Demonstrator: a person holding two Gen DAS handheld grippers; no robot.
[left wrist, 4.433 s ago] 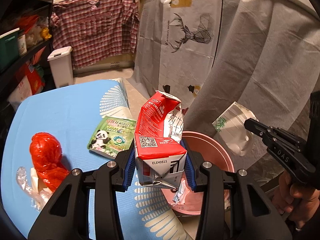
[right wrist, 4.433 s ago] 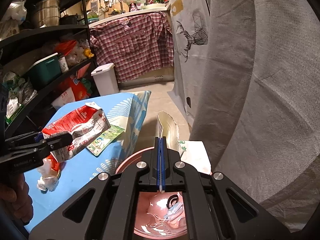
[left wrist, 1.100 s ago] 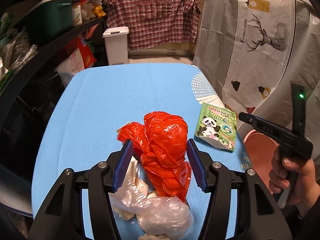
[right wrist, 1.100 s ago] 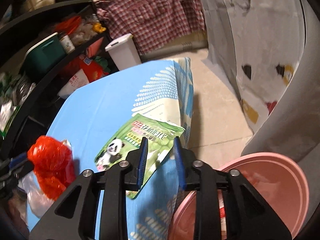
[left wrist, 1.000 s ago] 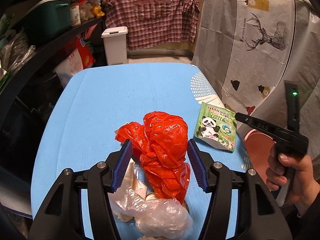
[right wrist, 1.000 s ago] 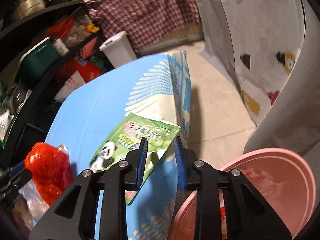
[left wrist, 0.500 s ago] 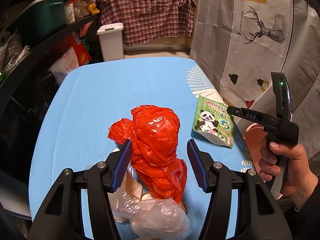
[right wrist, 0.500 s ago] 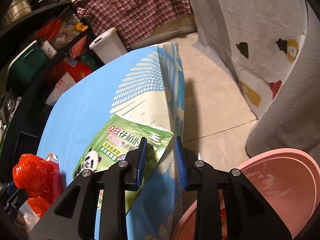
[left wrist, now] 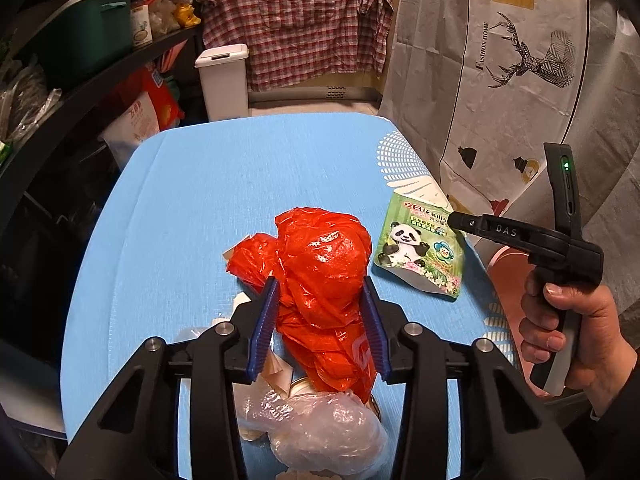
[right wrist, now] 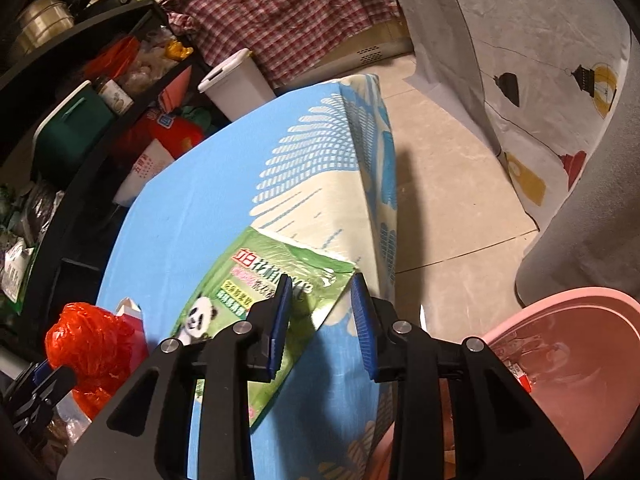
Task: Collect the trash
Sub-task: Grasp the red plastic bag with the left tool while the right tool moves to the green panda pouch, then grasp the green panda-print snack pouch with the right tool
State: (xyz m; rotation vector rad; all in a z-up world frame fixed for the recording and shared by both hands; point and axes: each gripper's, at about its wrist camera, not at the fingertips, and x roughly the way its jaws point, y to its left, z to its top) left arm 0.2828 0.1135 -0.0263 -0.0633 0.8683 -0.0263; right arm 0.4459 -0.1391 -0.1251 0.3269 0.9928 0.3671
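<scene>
Two hand-held grippers are seen, both with jaws apart and nothing clamped. Nearest, a clear plastic wad [left wrist: 320,428] lies at the near tabletop edge under the left hand-held gripper [left wrist: 320,312]. The red plastic bag [left wrist: 320,280] is straddled by its blue pads [left wrist: 262,332], long axis running near-to-far, roughly in line with the fingers; contact cannot be confirmed. Further right, the right hand-held gripper [right wrist: 320,316] is poised over the right corner of the green panda pouch [right wrist: 256,308], which lies flat near the right edge of the blue tabletop [left wrist: 200,200]. The pink basin [right wrist: 568,352] sits lower, right of the tabletop. Likely next: each side is closed on its own item.
</scene>
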